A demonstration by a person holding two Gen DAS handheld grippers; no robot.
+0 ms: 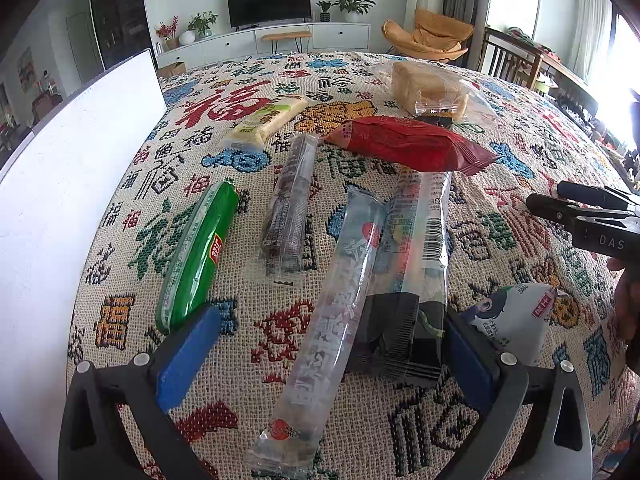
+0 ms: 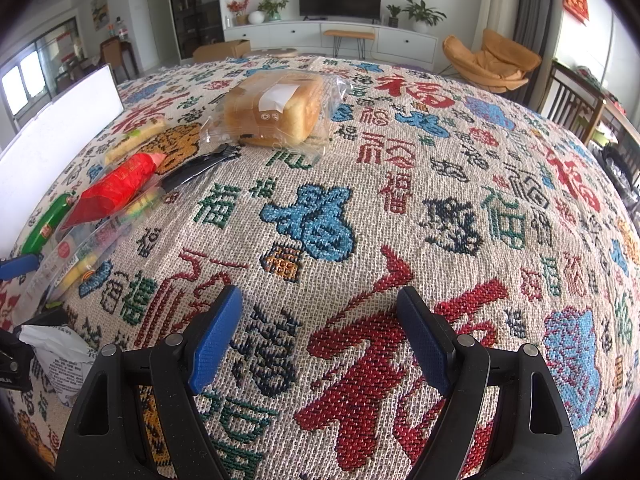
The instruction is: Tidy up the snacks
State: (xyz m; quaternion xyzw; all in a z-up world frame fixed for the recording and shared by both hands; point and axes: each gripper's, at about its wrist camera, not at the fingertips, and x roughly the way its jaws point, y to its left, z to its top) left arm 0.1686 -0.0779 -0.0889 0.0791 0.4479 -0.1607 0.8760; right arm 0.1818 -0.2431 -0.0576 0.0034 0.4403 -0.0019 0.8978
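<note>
1. In the left wrist view, our left tool (image 1: 320, 354) stood with its jaws apart, pressing nothing; a clear snack stick (image 1: 320, 328) and a dark-ended packet (image 1: 412, 280) lay between its blue pads on the patterned worktop (image 1: 520, 128). A green sausage (image 1: 196, 256) touched the left pad; a red packet (image 1: 404, 144) lay beyond.
2. In the right wrist view, our right tool (image 2: 318, 336) stood wide apart over bare cloth, with the bagged bread (image 2: 276, 108) well ahead.

A patterned woven cloth (image 1: 460, 208) carries a green sausage (image 1: 196, 256), red packet (image 1: 404, 144), bagged bread (image 1: 432, 88), clear stick packs (image 1: 332, 292), and a white pouch (image 1: 516, 316).
</note>
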